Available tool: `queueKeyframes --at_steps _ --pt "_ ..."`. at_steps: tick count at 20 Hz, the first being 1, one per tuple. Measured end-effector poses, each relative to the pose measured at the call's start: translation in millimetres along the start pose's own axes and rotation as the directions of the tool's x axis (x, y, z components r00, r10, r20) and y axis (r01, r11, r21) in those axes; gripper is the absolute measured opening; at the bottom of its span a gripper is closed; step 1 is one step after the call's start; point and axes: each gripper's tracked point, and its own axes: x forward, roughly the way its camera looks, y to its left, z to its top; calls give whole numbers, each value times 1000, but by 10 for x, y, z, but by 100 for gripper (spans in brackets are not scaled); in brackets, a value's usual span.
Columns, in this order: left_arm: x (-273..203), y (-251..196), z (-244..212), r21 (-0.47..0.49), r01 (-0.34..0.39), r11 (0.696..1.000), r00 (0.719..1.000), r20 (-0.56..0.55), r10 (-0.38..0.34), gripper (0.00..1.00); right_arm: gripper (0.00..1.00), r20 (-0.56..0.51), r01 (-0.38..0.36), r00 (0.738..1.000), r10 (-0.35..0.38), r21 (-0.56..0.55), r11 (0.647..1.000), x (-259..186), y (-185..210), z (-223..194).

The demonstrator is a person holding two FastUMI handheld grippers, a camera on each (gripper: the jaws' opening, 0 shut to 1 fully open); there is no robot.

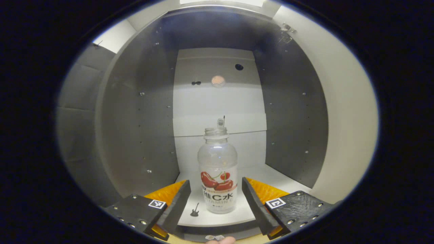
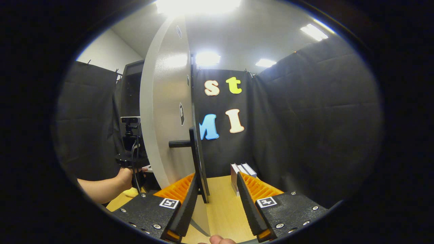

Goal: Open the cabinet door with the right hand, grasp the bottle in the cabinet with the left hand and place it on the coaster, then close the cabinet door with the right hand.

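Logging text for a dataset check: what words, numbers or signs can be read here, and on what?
On the bottle: label print under a cherry picture; I don't quote labels.
On the cabinet door: small stickers, too small to read.
On the cabinet floor: guitar-shaped sticker, no words.
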Motion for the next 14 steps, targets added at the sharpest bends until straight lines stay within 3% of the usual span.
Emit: queueKeyframes --at_steps 4,7,8,14 --pt "285 -32 -67 26 -3 1000 1000 8 2 89 67 -6 -1 1000 1 8 1000 -11 5 -36" --pt "370 -49 -81 -8 7 1000 1000 26 -7 87 67 -7 -5 1000 5 14 1000 -38 9 -27" --pt "301 -27 -41 -23 8 1000 999 31 -8 75 67 -4 -6 1000 6 19 1000 -42 3 -25" --pt "50 40 171 -16 -3 1000 998 57 4 75 67 -4 -11 1000 11 22 1000 -73 -6 -32"
